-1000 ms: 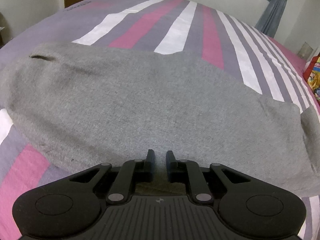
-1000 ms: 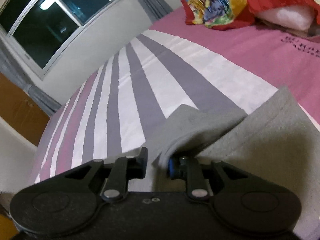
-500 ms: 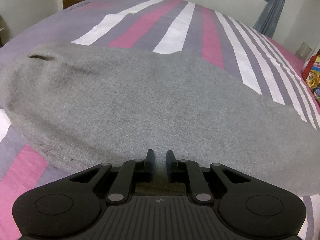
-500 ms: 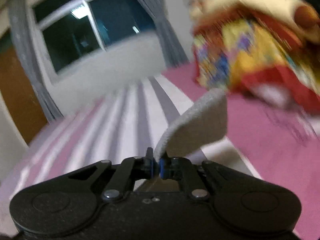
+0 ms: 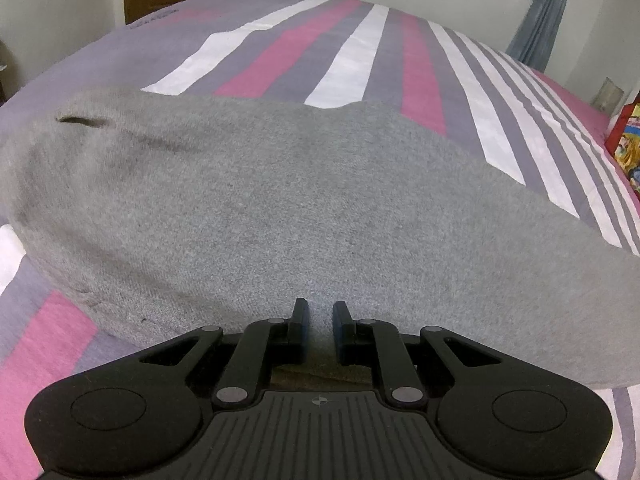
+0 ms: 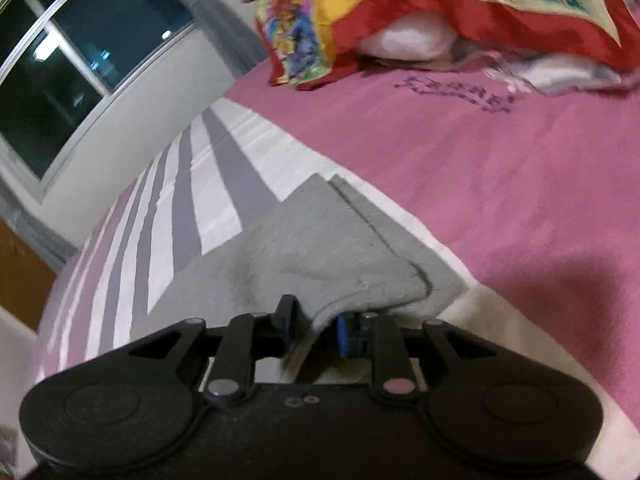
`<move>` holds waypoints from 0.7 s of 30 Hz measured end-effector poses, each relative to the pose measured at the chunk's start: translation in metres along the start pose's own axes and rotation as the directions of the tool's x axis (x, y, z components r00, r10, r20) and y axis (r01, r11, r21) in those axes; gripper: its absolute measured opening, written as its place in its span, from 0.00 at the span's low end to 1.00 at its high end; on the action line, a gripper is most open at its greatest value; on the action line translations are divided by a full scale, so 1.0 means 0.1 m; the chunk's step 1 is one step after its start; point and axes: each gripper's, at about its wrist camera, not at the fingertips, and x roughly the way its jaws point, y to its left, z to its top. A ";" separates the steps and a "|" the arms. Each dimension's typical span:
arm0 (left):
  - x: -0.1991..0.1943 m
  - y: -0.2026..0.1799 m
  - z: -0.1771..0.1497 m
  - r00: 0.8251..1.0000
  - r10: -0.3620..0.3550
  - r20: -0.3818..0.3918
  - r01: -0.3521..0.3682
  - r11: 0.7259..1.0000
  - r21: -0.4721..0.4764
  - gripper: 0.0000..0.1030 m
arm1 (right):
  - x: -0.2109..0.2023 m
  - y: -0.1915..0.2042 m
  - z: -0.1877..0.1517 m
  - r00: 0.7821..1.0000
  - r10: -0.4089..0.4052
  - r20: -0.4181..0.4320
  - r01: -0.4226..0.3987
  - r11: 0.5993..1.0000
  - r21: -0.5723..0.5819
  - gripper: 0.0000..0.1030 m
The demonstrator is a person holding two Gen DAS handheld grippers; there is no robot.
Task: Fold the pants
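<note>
The grey pants point(image 5: 280, 200) lie spread flat across the striped bed, filling the left wrist view. My left gripper point(image 5: 319, 316) sits at their near edge, jaws slightly apart with grey cloth between them. In the right wrist view the leg end of the pants point(image 6: 336, 248) lies folded over on the bed. My right gripper point(image 6: 312, 320) is open around its near corner, which droops between the fingers.
The bed sheet point(image 5: 352, 56) has pink, grey and white stripes and a plain pink part point(image 6: 480, 184). A colourful red and yellow blanket point(image 6: 400, 4) is heaped at the head end. A window point(image 6: 80, 60) and wall lie beyond the bed.
My right gripper came down from holding the pants end in the air and opened, leaving the end laid on the bed. The left gripper stayed put.
</note>
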 end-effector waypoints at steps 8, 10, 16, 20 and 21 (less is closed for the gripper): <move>0.00 -0.02 0.01 1.000 0.007 -0.001 -0.007 1.000 0.008 0.13 | -0.09 -0.05 0.04 0.997 -0.058 0.056 0.059 0.998 -0.024 0.09; 0.00 -0.03 0.00 1.000 0.011 0.002 -0.011 1.000 0.011 0.13 | -0.14 0.00 0.06 0.994 -0.063 0.086 0.070 0.994 -0.082 0.09; 0.00 -0.08 -0.01 1.000 0.026 0.009 -0.026 0.999 0.033 0.13 | -0.02 0.02 -0.01 0.978 -0.197 0.074 0.206 0.967 -0.147 0.09; 0.00 -0.06 -0.01 1.000 0.019 0.009 -0.019 0.999 0.030 0.13 | -0.09 0.05 -0.06 0.966 -0.235 0.107 0.250 0.955 -0.157 0.16; 0.00 -0.06 -0.01 1.000 0.019 0.010 -0.019 0.999 0.032 0.13 | -0.11 0.04 -0.06 0.963 -0.246 0.111 0.261 0.954 -0.148 0.19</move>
